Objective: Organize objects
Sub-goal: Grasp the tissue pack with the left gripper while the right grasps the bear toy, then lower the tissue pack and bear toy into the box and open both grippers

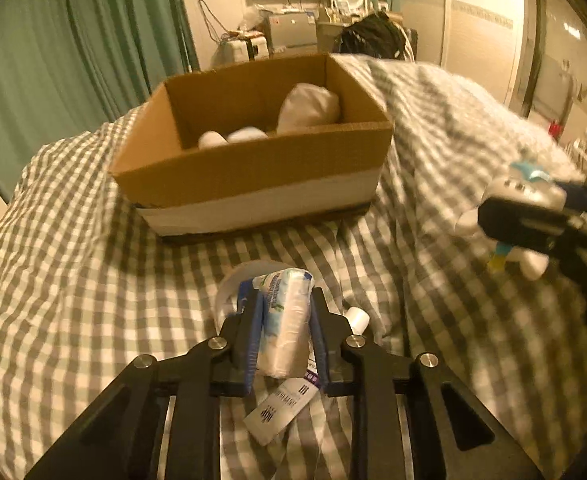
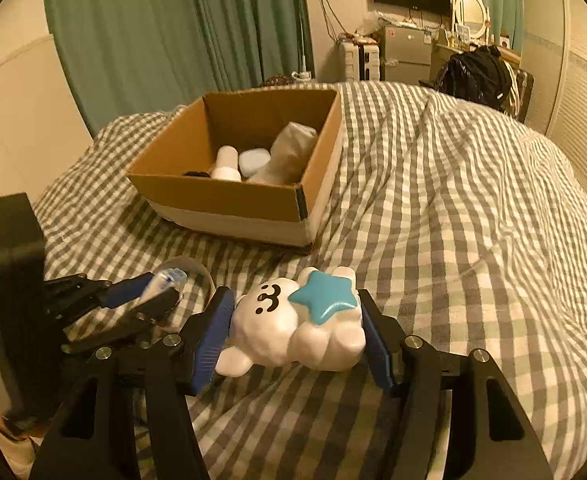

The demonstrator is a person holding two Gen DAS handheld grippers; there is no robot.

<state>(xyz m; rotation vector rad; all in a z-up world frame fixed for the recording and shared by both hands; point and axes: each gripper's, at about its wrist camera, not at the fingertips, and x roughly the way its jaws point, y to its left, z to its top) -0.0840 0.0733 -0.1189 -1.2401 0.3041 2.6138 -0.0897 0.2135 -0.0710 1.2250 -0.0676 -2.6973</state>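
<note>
My left gripper (image 1: pixel 283 300) is shut on a white plastic-wrapped pack with blue print (image 1: pixel 287 324), held above the checked bed cover. Below it lie a white tube (image 1: pixel 283 408) and a clear round container (image 1: pixel 237 280). My right gripper (image 2: pixel 293 312) is shut on a white bear figure with a blue star (image 2: pixel 297 324); it also shows at the right of the left wrist view (image 1: pixel 513 216). The open cardboard box (image 1: pixel 253 172) sits ahead on the bed and holds a white bundle (image 1: pixel 309 108) and small white items. In the right wrist view the box (image 2: pixel 229 196) lies ahead left, and the left gripper (image 2: pixel 161 284) is at the left.
The grey-and-white checked bed cover (image 2: pixel 453 220) spreads to the right of the box. Green curtains (image 1: pixel 73 48) hang at the left. A TV, a mirror, a small fridge and a black bag (image 2: pixel 477 72) stand beyond the bed's far end.
</note>
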